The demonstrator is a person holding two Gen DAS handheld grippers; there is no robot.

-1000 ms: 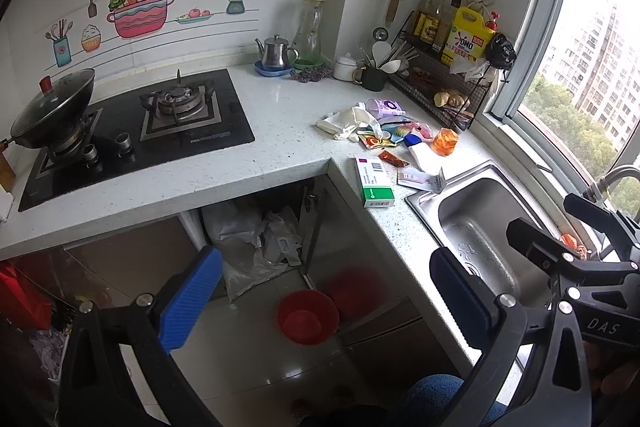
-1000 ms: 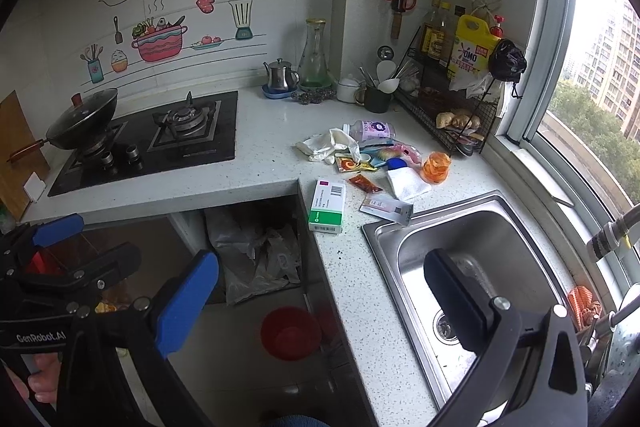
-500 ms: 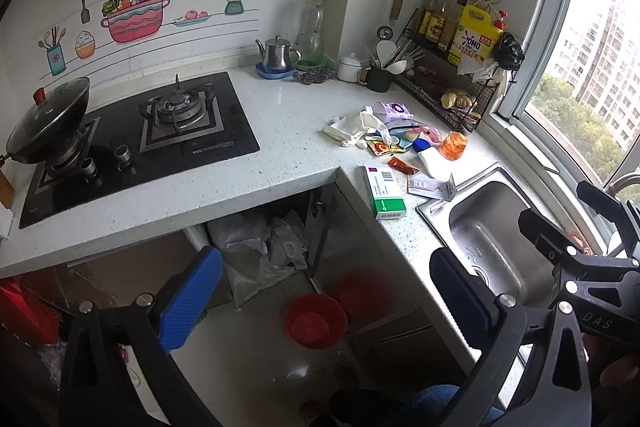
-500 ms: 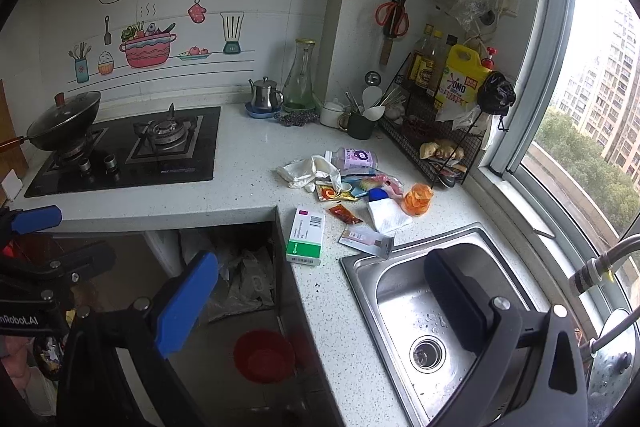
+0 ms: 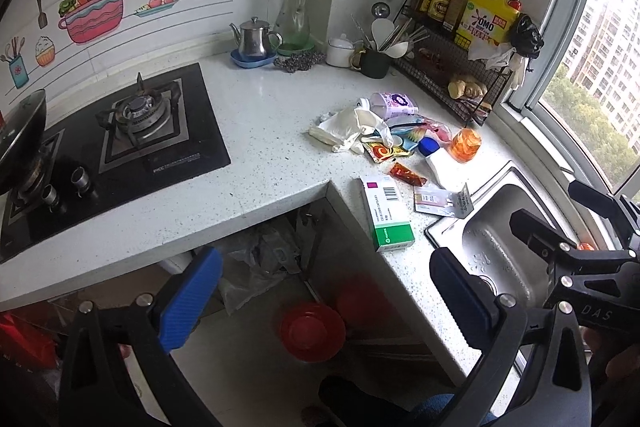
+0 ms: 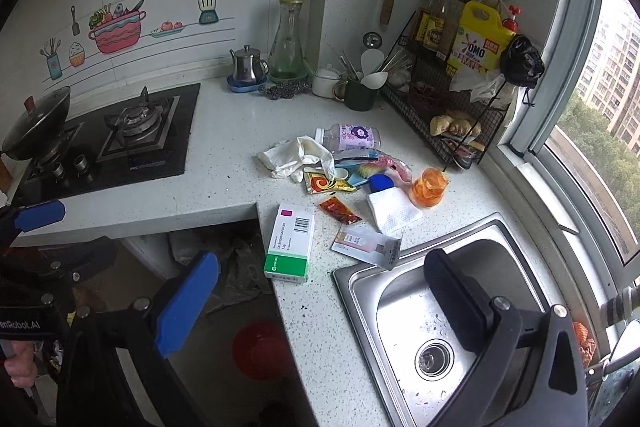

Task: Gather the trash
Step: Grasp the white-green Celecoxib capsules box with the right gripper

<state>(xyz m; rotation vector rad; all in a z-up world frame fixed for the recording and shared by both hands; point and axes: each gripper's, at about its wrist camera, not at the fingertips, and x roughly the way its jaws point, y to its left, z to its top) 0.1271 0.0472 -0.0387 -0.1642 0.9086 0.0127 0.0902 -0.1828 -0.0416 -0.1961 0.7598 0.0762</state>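
Trash lies on the white counter by the sink: a green-and-white medicine box [image 5: 386, 213] [image 6: 291, 242], a torn paper packet [image 5: 440, 201] [image 6: 366, 245], a red sauce sachet [image 5: 406, 174] [image 6: 339, 210], white gloves [image 5: 348, 129] [image 6: 298, 157], a purple bottle on its side [image 5: 390, 104] [image 6: 352, 138], a white pad [image 6: 394, 213] and an orange cup [image 5: 465, 145] [image 6: 429, 187]. My left gripper [image 5: 324, 297] is open and empty, well short of the trash. My right gripper [image 6: 320, 297] is open and empty above the counter edge.
A steel sink [image 6: 432, 311] sits right of the trash. A gas hob [image 5: 120, 143] with a wok is at left. A wire rack [image 6: 444, 119] with bottles stands by the window. A red bin [image 5: 312, 331] and bags lie under the counter.
Both grippers moved closer to the counter, so the trash pile looks larger. Both stayed open and empty.
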